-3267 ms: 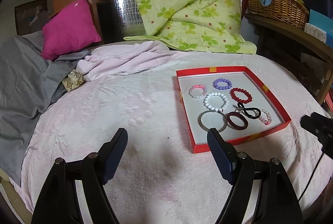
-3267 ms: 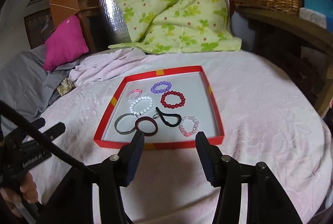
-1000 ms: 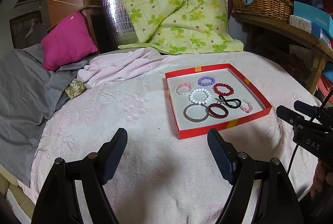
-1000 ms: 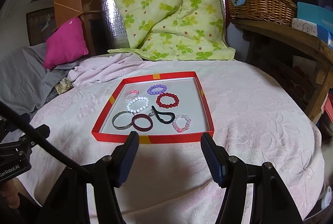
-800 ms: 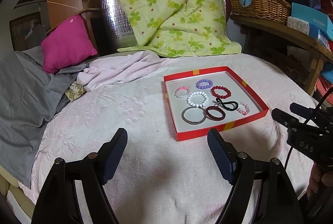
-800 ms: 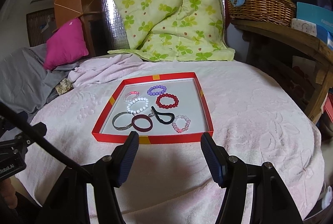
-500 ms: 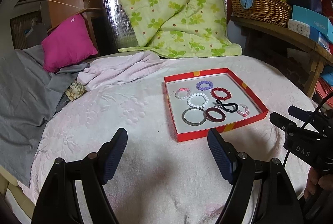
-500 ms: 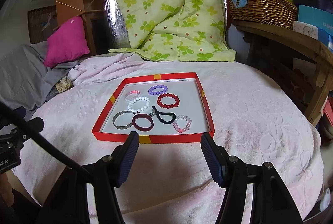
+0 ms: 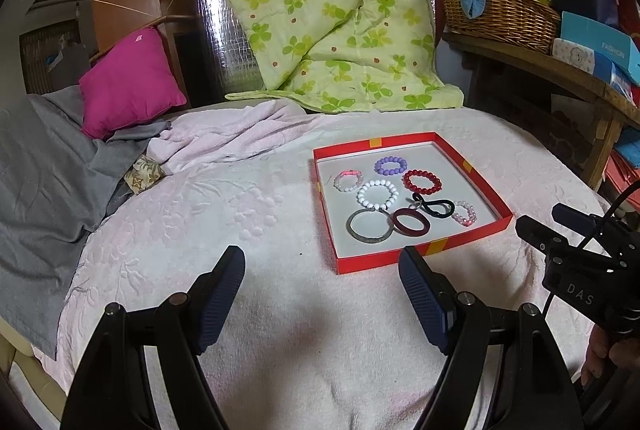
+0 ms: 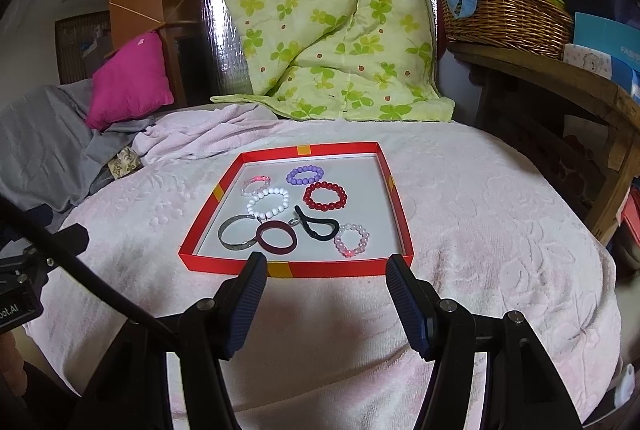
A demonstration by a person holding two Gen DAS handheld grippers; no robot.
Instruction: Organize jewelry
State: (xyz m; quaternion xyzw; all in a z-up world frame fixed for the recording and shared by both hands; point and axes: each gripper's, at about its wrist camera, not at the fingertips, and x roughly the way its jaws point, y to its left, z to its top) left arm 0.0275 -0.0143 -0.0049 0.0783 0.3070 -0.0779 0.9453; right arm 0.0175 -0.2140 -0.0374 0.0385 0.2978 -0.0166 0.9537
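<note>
Both hand-held grippers hover empty over the pink bedspread [image 10: 480, 214], the left hand-held gripper [image 9: 322, 292] with its jaws spread wide and the right hand-held gripper [image 10: 322, 290] with its jaws apart, just short of the red tray [image 10: 394, 198]. The tray lies flat on the bed holding the jewelry: a purple bead bracelet [image 10: 305, 174], a red bead bracelet [image 10: 325, 195], a white bead bracelet [image 10: 267, 202], a silver bangle [image 10: 236, 237], a maroon bangle [image 10: 276, 237] and a black loop [image 10: 318, 226].

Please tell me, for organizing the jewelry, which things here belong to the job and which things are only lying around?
Belong to the job:
red tray
purple bead bracelet
red bead bracelet
white bead bracelet
silver bangle
dark red bangle
black hair tie

Only lying around:
magenta pillow
green quilt
wicker basket
</note>
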